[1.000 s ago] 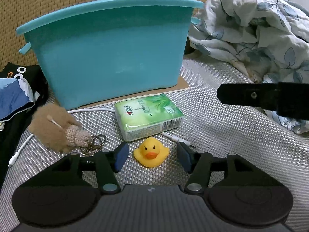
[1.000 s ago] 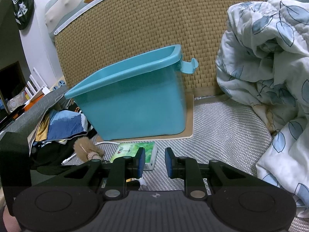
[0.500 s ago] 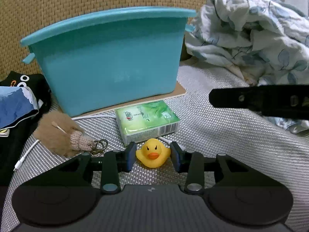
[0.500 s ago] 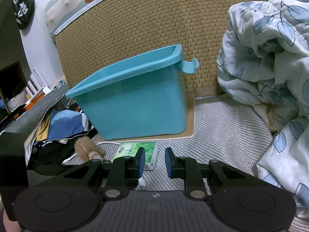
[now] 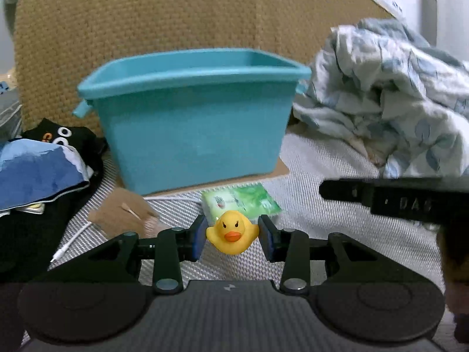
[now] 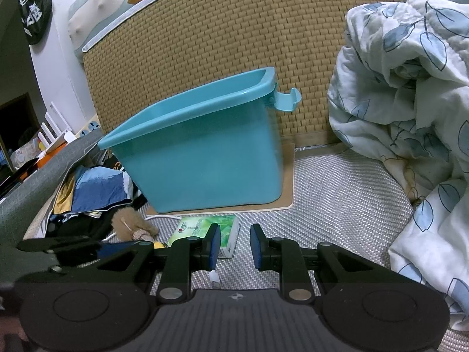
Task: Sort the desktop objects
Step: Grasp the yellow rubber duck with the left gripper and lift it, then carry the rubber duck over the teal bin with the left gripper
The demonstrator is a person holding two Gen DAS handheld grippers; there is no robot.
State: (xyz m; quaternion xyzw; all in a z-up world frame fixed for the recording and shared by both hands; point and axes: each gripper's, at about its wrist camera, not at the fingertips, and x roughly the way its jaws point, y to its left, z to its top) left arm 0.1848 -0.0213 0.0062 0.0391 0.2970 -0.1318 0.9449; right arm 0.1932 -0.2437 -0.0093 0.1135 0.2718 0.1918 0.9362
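Observation:
A yellow rubber duck hangs clear of the woven mat, pinched between the blue pads of my left gripper, which is shut on it. Just behind lies a green tissue pack, also seen as the tissue pack in the right wrist view. A teal plastic bin stands beyond it on a thin board. My right gripper holds still low over the mat, jaws a little apart with nothing between them. A sliver of the duck shows at its left.
A furry brown keychain toy and a white cable lie left of the tissue pack. Dark and blue clothes pile up at the left, a leaf-print blanket at the right. A woven headboard rises behind the bin.
My left gripper closed its pads onto the duck, then lifted it off the mat and drew back a little from the bin. The right gripper has not moved.

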